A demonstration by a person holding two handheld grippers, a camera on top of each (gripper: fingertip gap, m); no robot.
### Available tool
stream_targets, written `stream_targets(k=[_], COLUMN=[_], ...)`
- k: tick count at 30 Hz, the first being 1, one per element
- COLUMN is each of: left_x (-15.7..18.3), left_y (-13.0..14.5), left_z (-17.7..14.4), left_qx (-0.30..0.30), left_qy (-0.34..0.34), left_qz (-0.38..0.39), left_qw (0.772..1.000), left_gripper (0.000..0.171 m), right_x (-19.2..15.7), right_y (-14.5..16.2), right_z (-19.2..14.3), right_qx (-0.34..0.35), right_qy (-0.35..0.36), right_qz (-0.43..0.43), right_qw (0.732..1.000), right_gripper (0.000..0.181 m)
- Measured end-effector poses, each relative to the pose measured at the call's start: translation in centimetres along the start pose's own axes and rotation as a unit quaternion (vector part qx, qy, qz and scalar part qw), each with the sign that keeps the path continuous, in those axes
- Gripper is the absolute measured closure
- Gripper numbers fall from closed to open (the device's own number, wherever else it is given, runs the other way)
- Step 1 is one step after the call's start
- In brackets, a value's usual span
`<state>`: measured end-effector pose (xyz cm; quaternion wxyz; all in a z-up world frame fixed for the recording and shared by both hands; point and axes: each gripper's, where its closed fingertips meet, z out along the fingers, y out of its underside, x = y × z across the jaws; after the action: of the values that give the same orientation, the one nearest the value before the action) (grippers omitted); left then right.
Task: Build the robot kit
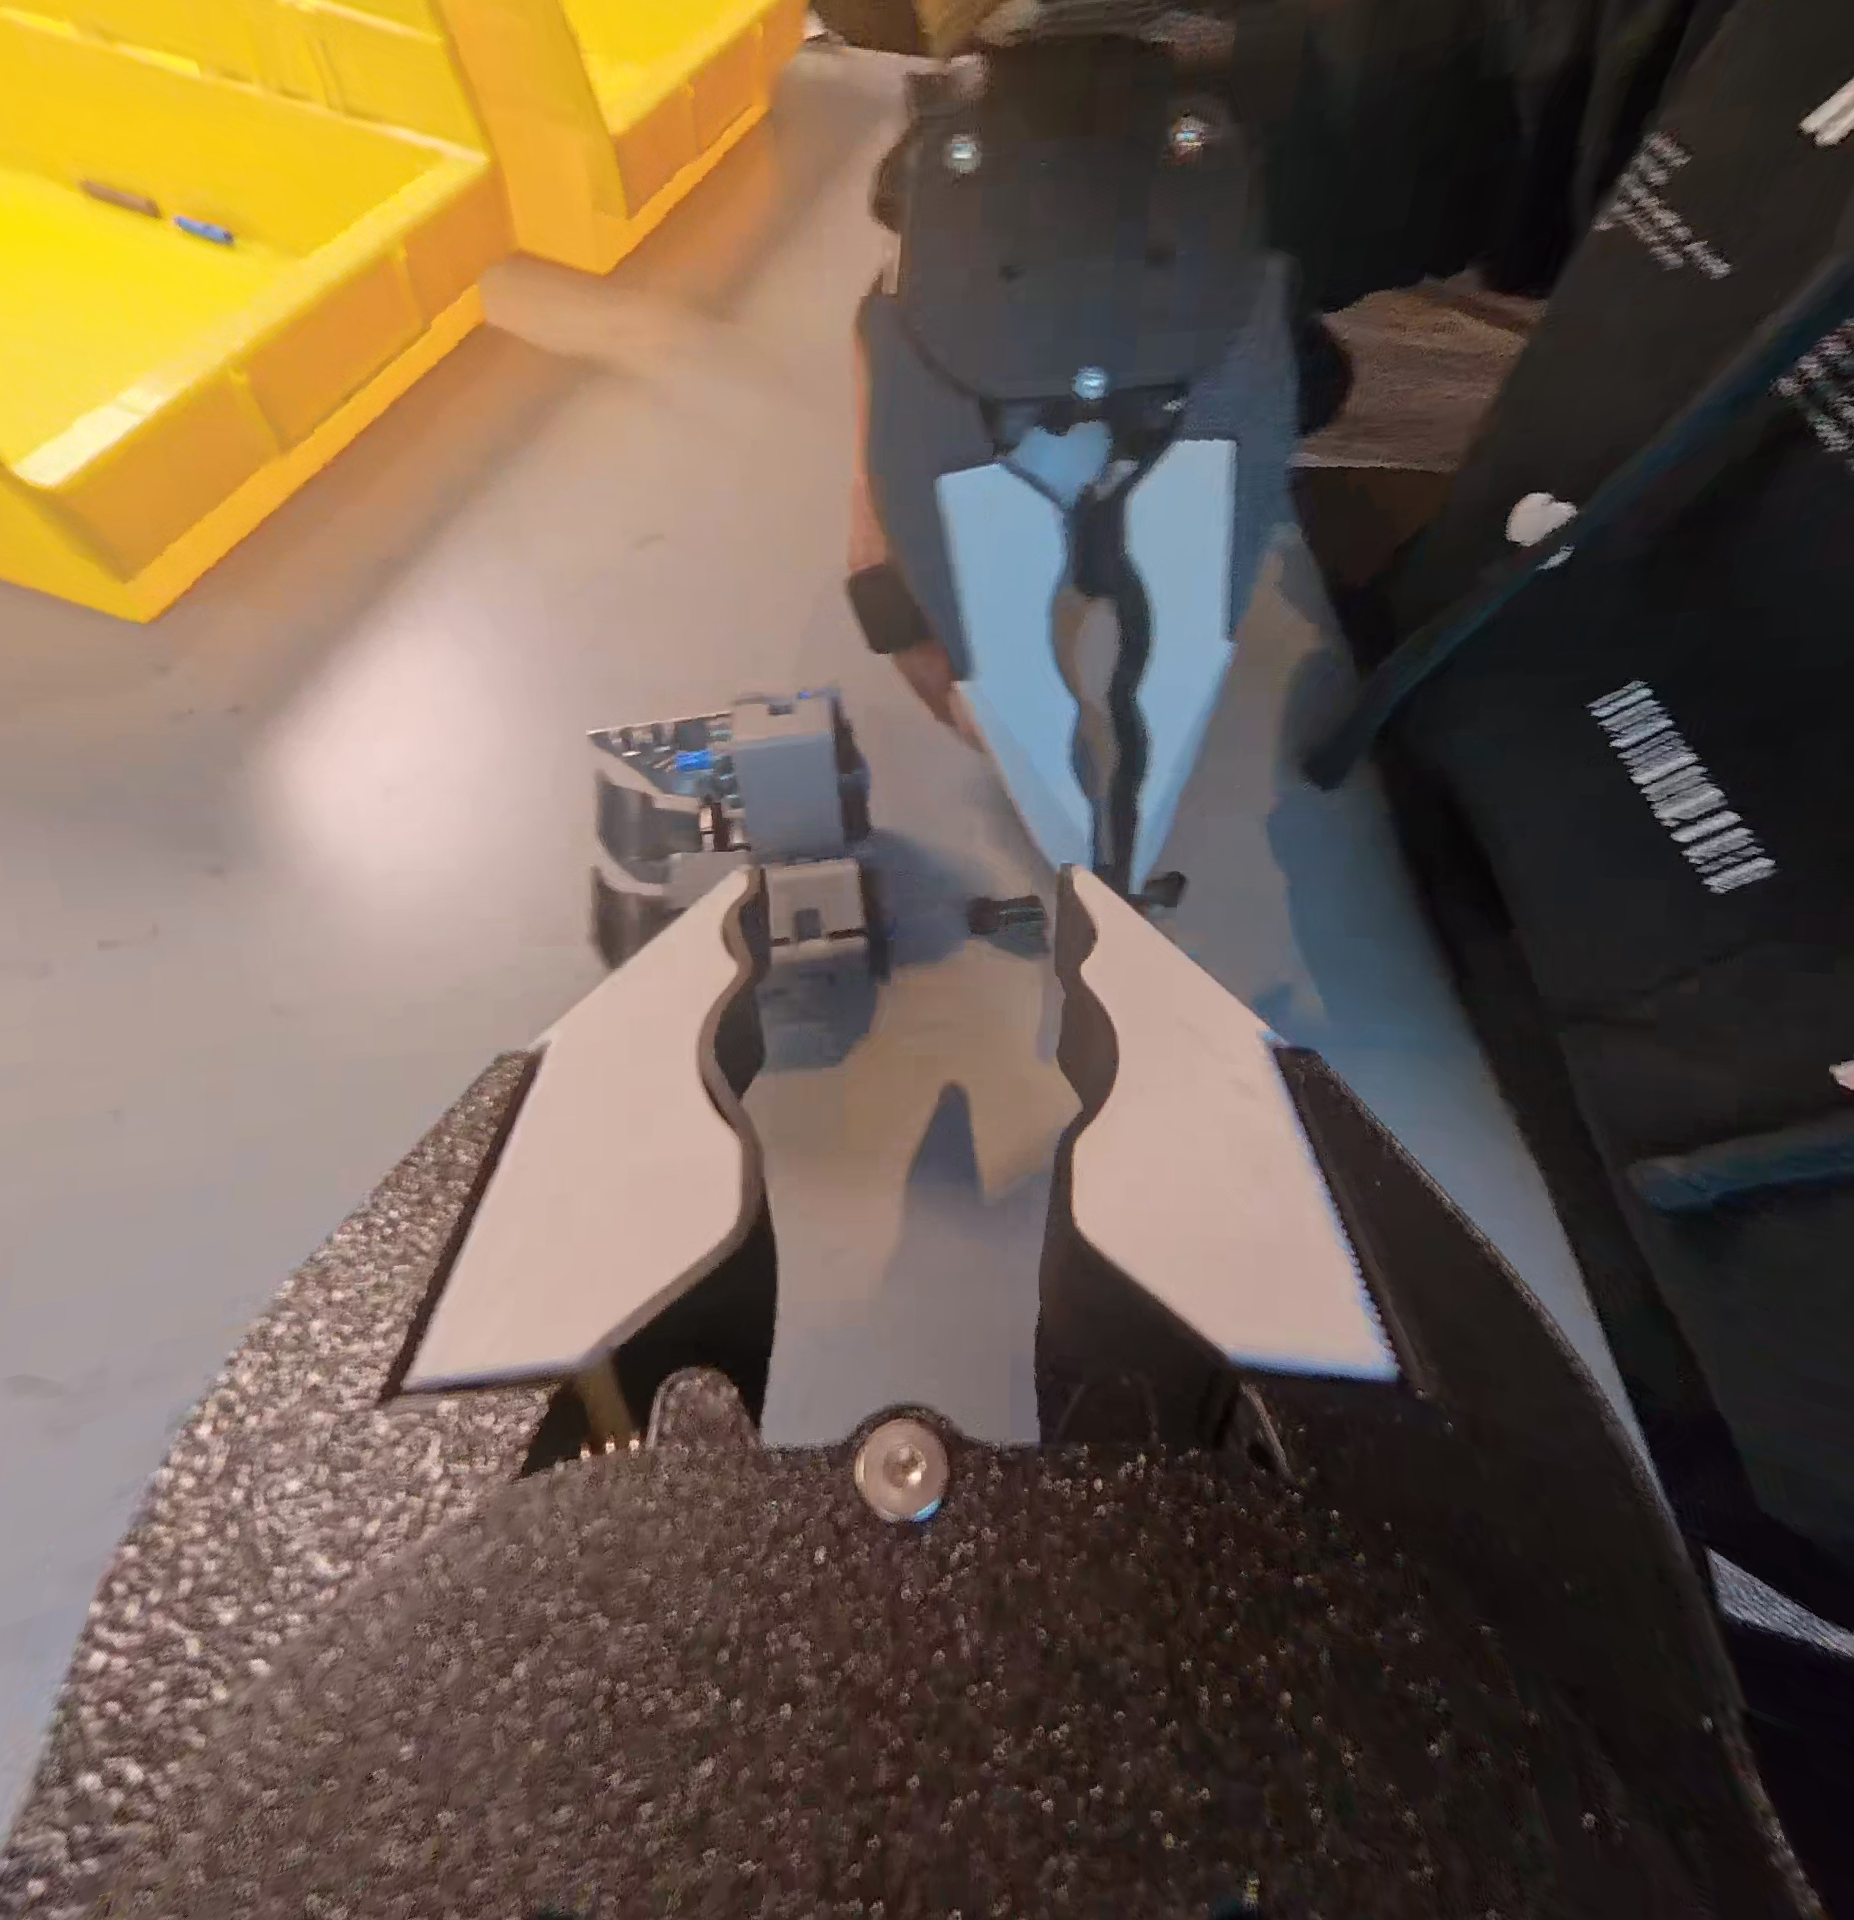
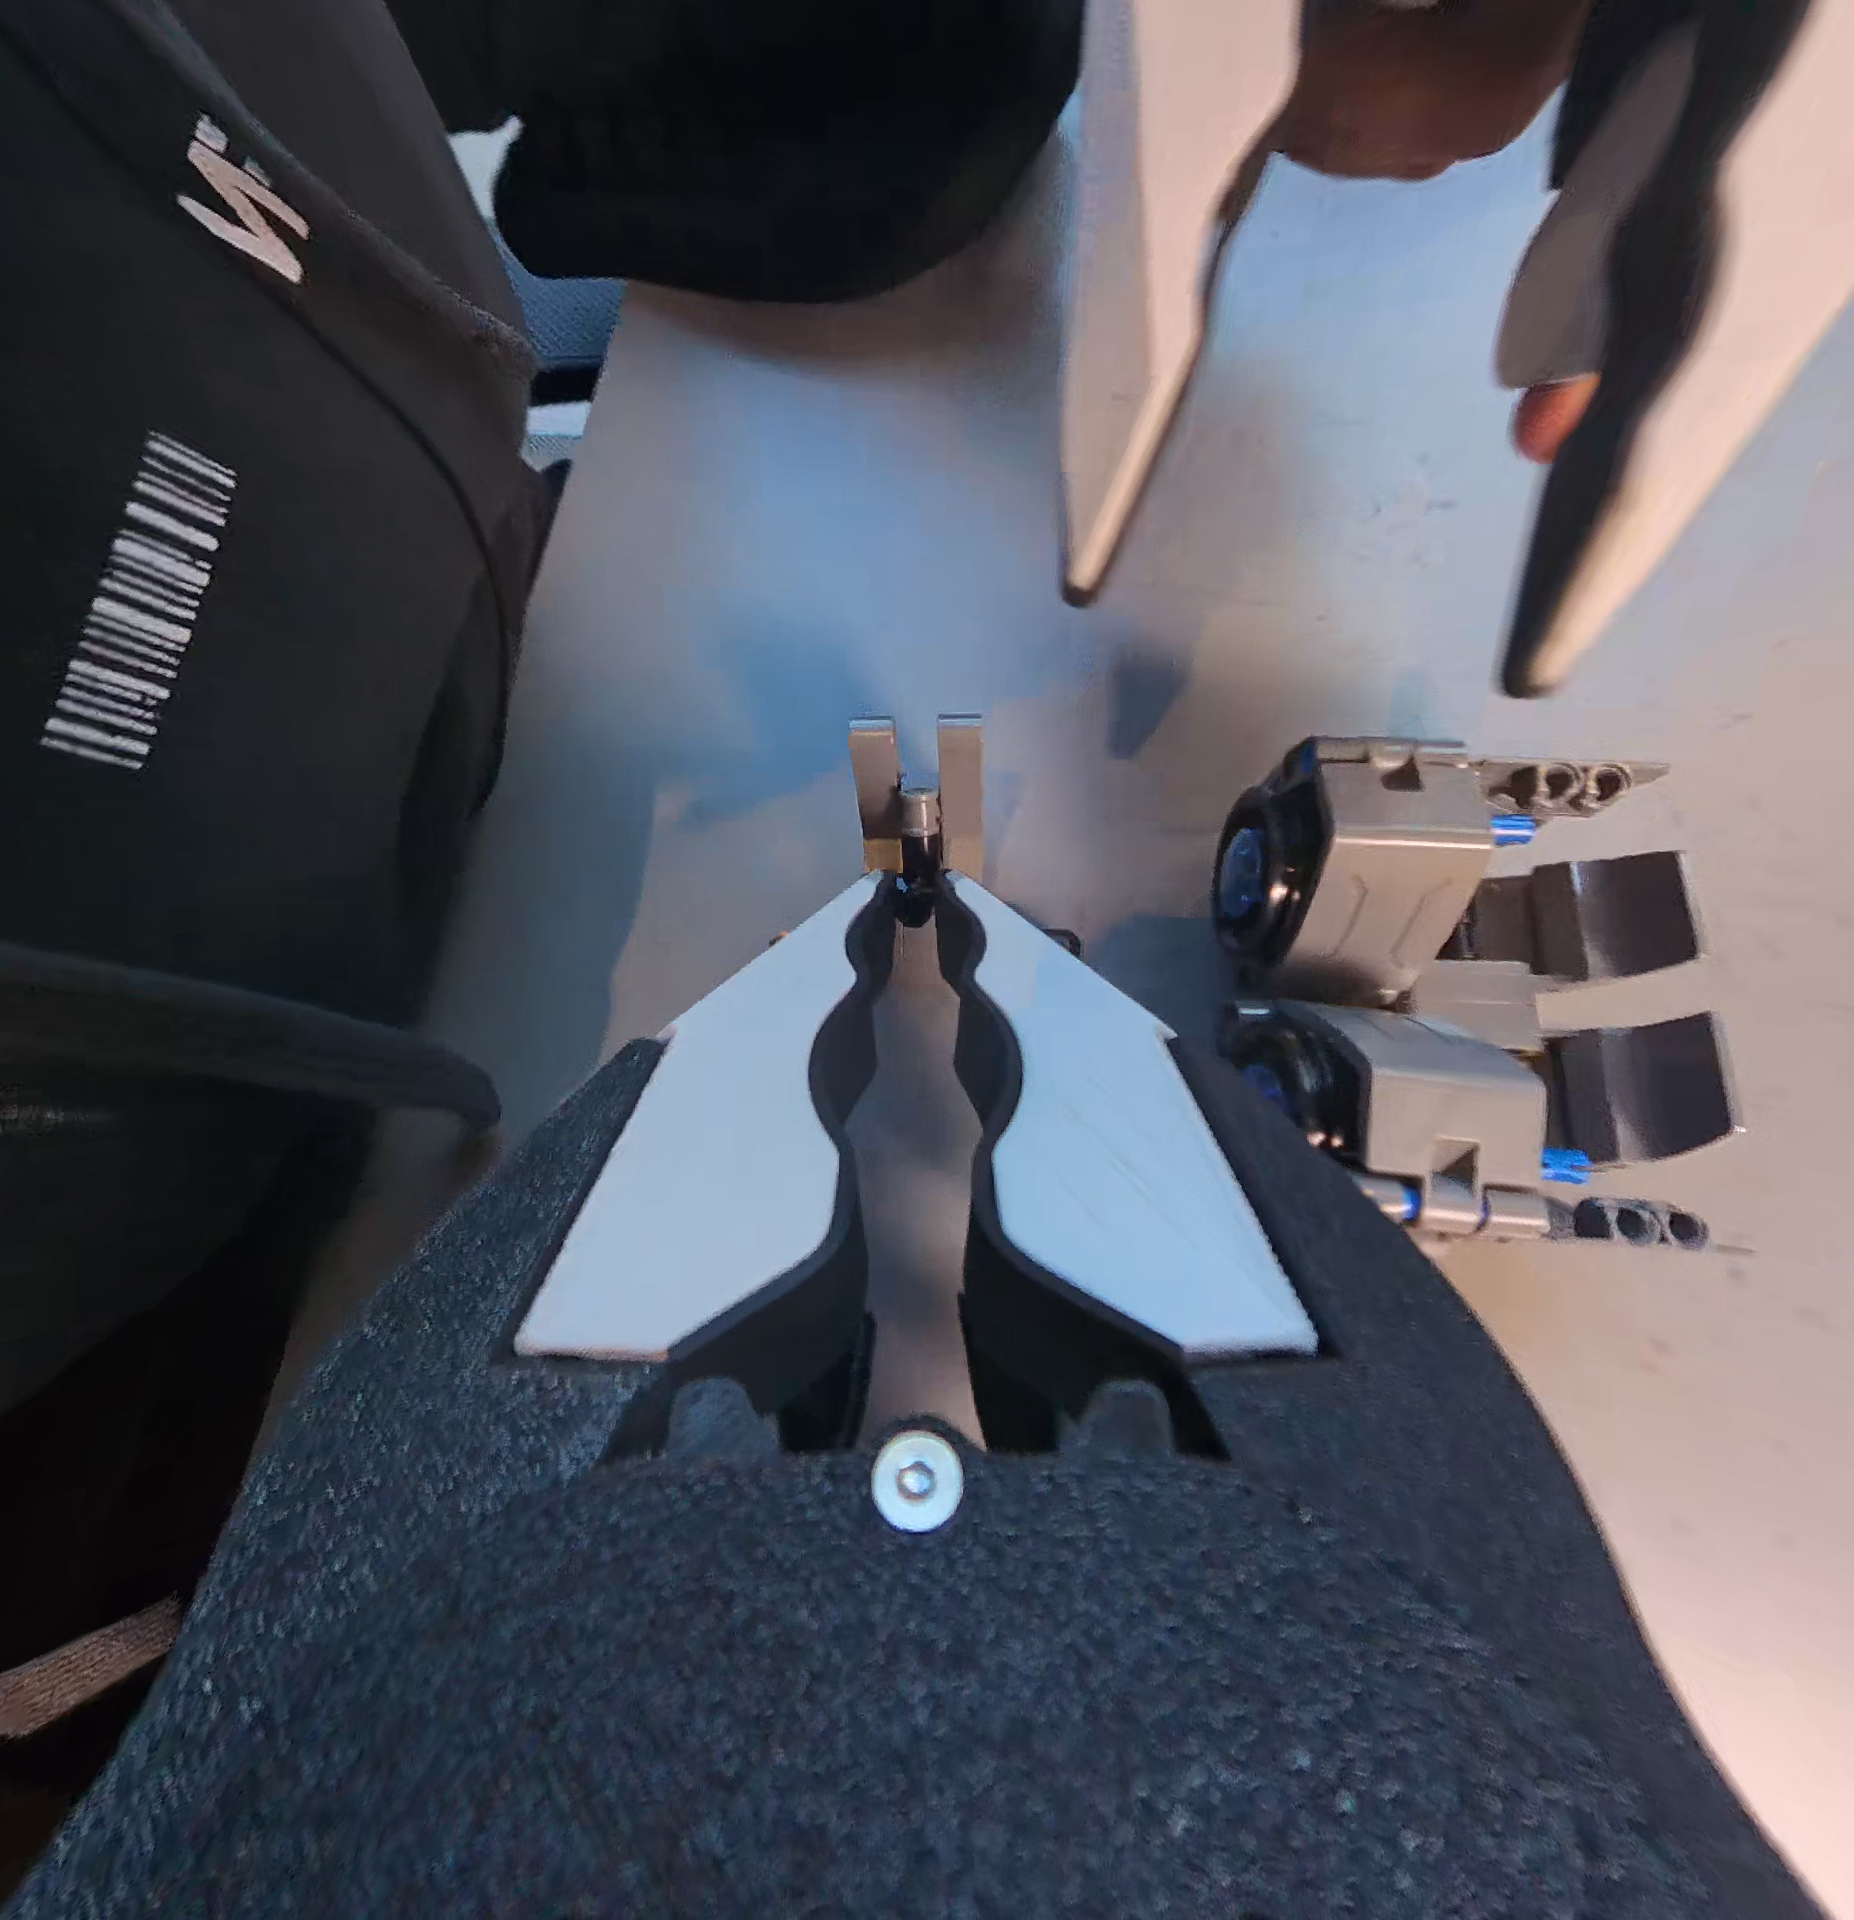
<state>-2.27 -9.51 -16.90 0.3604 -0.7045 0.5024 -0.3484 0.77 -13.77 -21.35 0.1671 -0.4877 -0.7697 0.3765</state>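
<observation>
My right gripper [image 2: 912, 883] has its fingers closed on a small part [image 2: 915, 790]: a short black pin with a grey cap, seated between 2 upright grey prongs that project past my fingertips. The part is off the bench [image 2: 757, 582], held low over it close to the person's black garment [image 2: 206, 582]. My left gripper [image 1: 907, 883] has its fingers spread wide and holds nothing; the tips sit low over the bench, the left one at the near edge of the grey brick-built assembly [image 1: 741, 821], though I cannot tell if it touches. In the right wrist view that assembly [image 2: 1463, 987] lies on the bench just right of my right fingers, apart from them: 2 grey blocks side by side, each with a black round end, blue pins, dark curved panels and perforated beams at the outer edges. In the left wrist view a small black pin [image 1: 1006, 912] shows by my right fingertip. Yellow bins [image 1: 227, 312] stand well apart at the far left, 1 with a small blue piece inside. Both views are motion-blurred, so fine contact is uncertain.
</observation>
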Motion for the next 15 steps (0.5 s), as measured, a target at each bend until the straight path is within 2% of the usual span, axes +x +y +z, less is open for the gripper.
stream_targets(k=[2,5,9,11,15], left_x=[1.8,3.5,3.0,2.6,2.0], left_y=[0.0,-0.9,-3.3,-4.9,-6.7], left_z=[0.2,0.4,0.5,0.3,0.3], left_qx=[0.002,0.022,0.081,0.124,0.172], left_qy=[0.051,0.09,0.065,0.05,0.023], left_qz=[-0.004,0.001,0.002,0.0,-0.005], left_qw=[0.999,0.996,0.995,0.991,0.985], left_gripper=[0.118,0.117,0.115,0.119,0.125], right_x=[-0.2,-0.1,1.2,1.4,2.0], right_y=[-0.5,-2.8,-6.1,-7.2,-8.1], right_z=[-0.8,-3.2,-7.3,-9.0,-10.5], right_qx=[0.037,0.142,0.286,0.345,0.403], right_qy=[-0.018,-0.038,-0.001,0.006,0.004], right_qz=[0.017,0.055,0.063,0.056,0.065], right_qw=[0.999,0.988,0.956,0.937,0.913], right_gripper=[0.174,0.174,0.174,0.174,0.174])
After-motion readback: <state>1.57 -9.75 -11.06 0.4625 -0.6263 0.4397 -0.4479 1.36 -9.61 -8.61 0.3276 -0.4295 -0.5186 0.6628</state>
